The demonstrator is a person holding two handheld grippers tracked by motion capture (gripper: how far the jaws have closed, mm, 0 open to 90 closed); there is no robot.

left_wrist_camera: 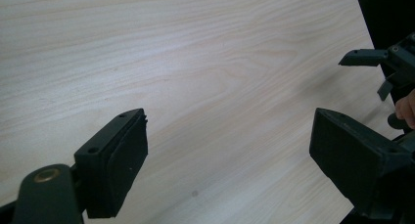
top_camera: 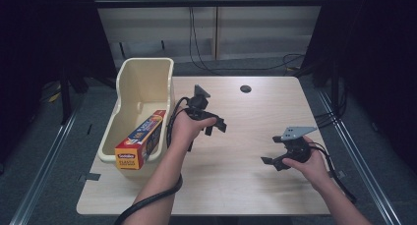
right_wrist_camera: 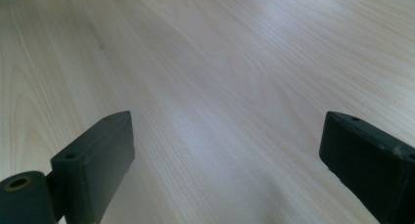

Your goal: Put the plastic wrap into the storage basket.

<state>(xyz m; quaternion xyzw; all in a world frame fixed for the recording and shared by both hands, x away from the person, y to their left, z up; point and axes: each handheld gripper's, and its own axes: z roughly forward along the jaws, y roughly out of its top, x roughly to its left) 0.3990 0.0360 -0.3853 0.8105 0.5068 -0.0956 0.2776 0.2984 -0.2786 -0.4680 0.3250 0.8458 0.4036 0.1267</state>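
Box (top_camera: 141, 140) lying tilted in the tub (top_camera: 129, 77) at the surface's (top_camera: 236, 185) left edge; left gripper (top_camera: 215, 126) near it, right gripper (top_camera: 273, 162) well apart, both wide open, holding nothing; best to reach slowly, then squeeze the box's narrow sides.

The table (top_camera: 236, 185) is pale blond wood with fine, wavy grain lines running across it, and a small dark round hole (top_camera: 245, 89) marks its far side. A cream bin (top_camera: 129, 82) holds a long box (top_camera: 141, 140) printed in orange and yellow, with a dark blue patch, a red band at its near end and small lettering too blurred to read. The left gripper (top_camera: 216, 128) and the right gripper (top_camera: 273, 161) are matte black, the right one topped by a grey plate (top_camera: 295, 132), and the trailing cables are black against the grey floor (top_camera: 54, 156).
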